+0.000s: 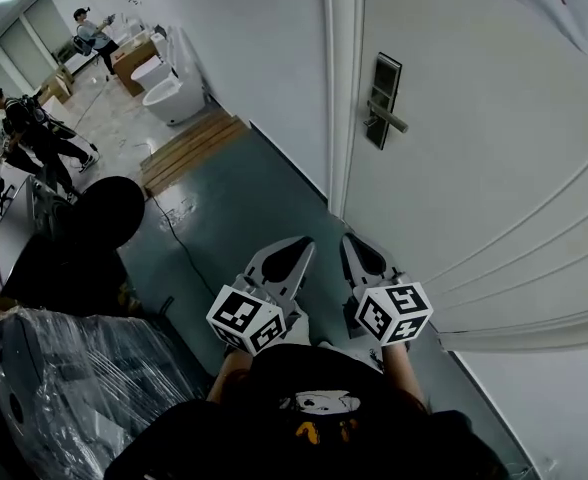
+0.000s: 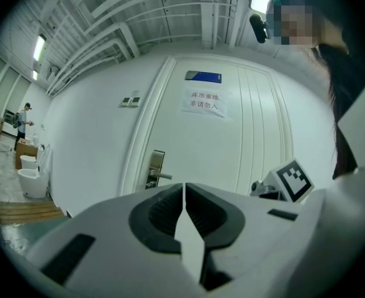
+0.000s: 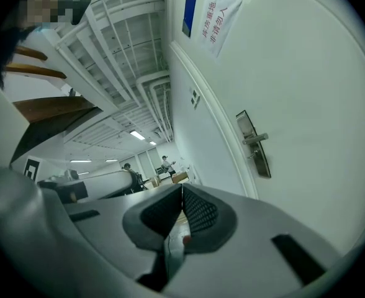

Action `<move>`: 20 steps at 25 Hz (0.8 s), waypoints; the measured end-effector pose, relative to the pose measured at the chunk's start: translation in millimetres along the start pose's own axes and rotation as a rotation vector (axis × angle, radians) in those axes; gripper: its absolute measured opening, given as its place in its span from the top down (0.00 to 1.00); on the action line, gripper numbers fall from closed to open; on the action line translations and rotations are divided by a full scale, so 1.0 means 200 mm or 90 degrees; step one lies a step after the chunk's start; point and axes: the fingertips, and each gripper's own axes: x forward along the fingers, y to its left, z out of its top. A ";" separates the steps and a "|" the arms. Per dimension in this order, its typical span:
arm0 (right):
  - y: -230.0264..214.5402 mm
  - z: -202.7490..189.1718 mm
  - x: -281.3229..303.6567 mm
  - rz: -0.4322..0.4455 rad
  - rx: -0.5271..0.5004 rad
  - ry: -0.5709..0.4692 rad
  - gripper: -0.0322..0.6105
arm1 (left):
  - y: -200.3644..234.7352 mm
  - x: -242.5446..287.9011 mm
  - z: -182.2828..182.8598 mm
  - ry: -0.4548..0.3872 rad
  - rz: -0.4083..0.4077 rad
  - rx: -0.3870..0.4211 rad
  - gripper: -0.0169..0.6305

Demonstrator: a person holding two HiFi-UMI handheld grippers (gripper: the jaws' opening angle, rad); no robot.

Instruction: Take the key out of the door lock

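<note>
We're at the approach: left gripper (image 1: 298, 245) and right gripper (image 1: 353, 242) both closed on nothing, well apart from the lock (image 1: 382, 101). The key's too small to spot there. Next, we'd reach in and open up.

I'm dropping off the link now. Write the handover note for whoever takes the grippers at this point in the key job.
Left gripper: jaws shut, empty.
Right gripper: jaws shut, nothing seen between them.
Both are held low by the body, well short of the door.
The lock plate and its handle sit at the door's left edge, ahead of the grippers. A small stub under the handle in the right gripper view may be the key; it is too small to be sure.
Done: nothing that shows.
Left: go up to the lock, grip the key, pull it out.
</note>
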 end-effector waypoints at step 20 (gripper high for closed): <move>-0.31 0.11 0.55 -0.108 0.038 -0.023 0.94 | 0.52 0.46 0.06 0.028 -0.107 -0.008 0.94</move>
